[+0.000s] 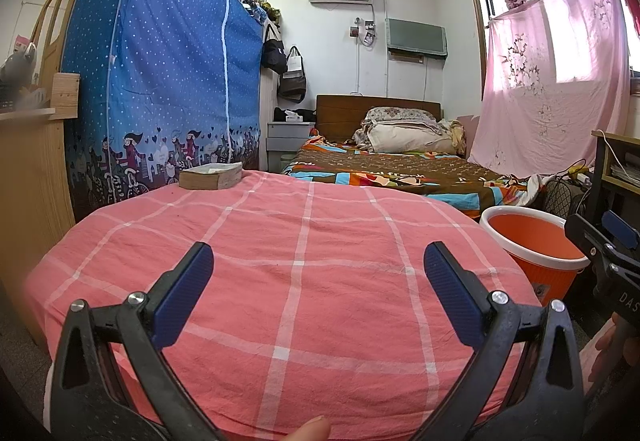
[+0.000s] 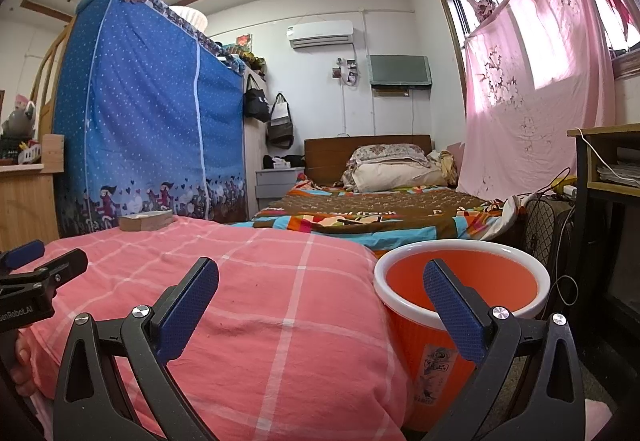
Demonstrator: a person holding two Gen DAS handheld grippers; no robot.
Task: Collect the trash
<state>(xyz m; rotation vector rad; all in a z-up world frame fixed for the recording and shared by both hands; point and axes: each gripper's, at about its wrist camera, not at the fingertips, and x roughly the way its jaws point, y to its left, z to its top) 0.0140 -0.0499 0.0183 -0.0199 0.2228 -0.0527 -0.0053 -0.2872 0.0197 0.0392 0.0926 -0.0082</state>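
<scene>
An orange bin with a white rim (image 1: 534, 243) (image 2: 460, 283) stands on the floor at the right edge of a surface covered in pink checked cloth (image 1: 280, 261) (image 2: 248, 301). I see no loose trash on the cloth. My left gripper (image 1: 318, 261) is open and empty above the near part of the cloth. My right gripper (image 2: 320, 279) is open and empty, its right finger in front of the bin. The right gripper shows at the right edge of the left wrist view (image 1: 604, 241), and the left gripper at the left edge of the right wrist view (image 2: 36, 261).
A thick book (image 1: 211, 175) (image 2: 146, 221) lies at the far left of the cloth. A blue fabric wardrobe (image 1: 160, 81) stands behind it. A bed with a patterned quilt (image 1: 392, 169) lies beyond. A desk (image 2: 608, 169) and cables (image 2: 560, 201) are at right.
</scene>
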